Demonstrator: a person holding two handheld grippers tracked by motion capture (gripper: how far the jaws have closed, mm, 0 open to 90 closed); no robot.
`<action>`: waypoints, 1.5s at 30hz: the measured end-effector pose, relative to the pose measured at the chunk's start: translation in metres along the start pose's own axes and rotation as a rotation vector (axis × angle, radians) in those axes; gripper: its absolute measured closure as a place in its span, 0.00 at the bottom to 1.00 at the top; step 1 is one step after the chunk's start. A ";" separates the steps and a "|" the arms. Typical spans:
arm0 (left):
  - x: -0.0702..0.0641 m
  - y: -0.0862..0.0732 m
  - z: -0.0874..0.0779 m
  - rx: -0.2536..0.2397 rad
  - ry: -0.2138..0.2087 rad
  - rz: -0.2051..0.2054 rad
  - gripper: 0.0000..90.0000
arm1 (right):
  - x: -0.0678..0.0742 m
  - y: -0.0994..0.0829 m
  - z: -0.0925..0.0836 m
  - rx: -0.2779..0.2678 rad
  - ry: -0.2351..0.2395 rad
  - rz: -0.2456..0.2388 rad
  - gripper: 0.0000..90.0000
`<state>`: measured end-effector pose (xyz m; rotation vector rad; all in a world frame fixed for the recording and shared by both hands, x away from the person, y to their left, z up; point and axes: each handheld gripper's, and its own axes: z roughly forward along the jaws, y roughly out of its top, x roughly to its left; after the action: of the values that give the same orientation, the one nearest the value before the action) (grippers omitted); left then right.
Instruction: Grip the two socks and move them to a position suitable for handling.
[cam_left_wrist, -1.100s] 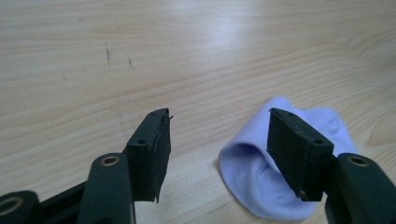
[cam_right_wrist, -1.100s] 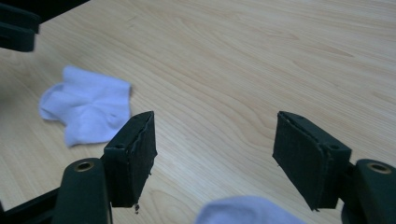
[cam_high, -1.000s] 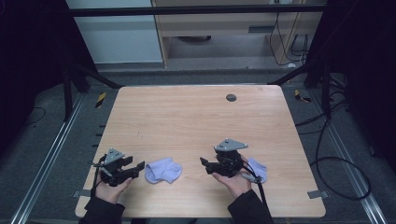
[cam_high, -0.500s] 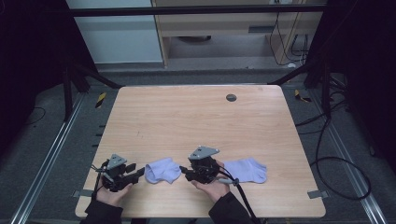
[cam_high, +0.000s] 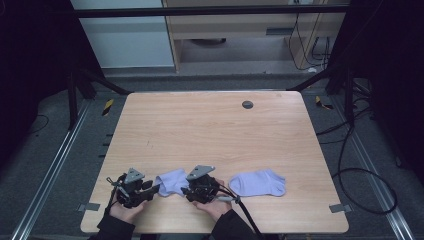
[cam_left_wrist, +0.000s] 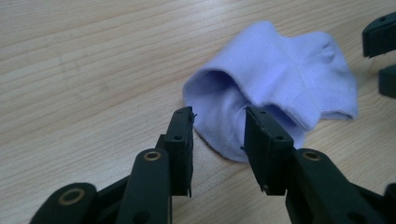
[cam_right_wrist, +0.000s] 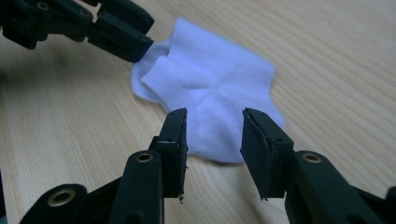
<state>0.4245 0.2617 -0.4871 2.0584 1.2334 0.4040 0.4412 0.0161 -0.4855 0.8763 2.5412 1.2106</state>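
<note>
A folded pale lilac sock (cam_high: 172, 182) lies near the table's front edge, between my two grippers. My left gripper (cam_high: 154, 186) is open at the sock's left end, its jaws either side of the open cuff (cam_left_wrist: 224, 93). My right gripper (cam_high: 189, 190) is open at the sock's right end, its jaws just short of the rounded edge (cam_right_wrist: 219, 144). The left gripper's jaws (cam_right_wrist: 119, 32) reach the sock's far side in the right gripper view. A second lilac sock (cam_high: 257, 182) lies flat to the right, apart from both grippers.
The light wooden table (cam_high: 210, 130) has a small dark round grommet (cam_high: 247, 104) near its far edge. Metal frame rails and cables run around the table on the floor. A black cable (cam_high: 245, 215) trails from the right gripper toward the front edge.
My right gripper has moved left, away from the right-hand sock, which now lies uncovered and flat. It now stands at the left sock's right end. The left gripper has barely moved.
</note>
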 end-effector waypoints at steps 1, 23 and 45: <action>-0.001 0.000 0.001 0.004 -0.003 0.002 0.70 | 0.001 0.000 0.002 0.005 0.004 -0.005 0.68; -0.005 0.002 0.009 0.053 -0.017 0.033 0.94 | 0.009 0.000 0.014 0.005 0.047 0.007 0.92; -0.007 0.005 0.006 0.069 -0.078 0.089 0.96 | -0.022 0.034 0.019 -0.174 -0.156 0.160 0.91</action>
<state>0.4280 0.2516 -0.4877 2.1731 1.1267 0.3233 0.4812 0.0317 -0.4738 1.1015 2.2423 1.3286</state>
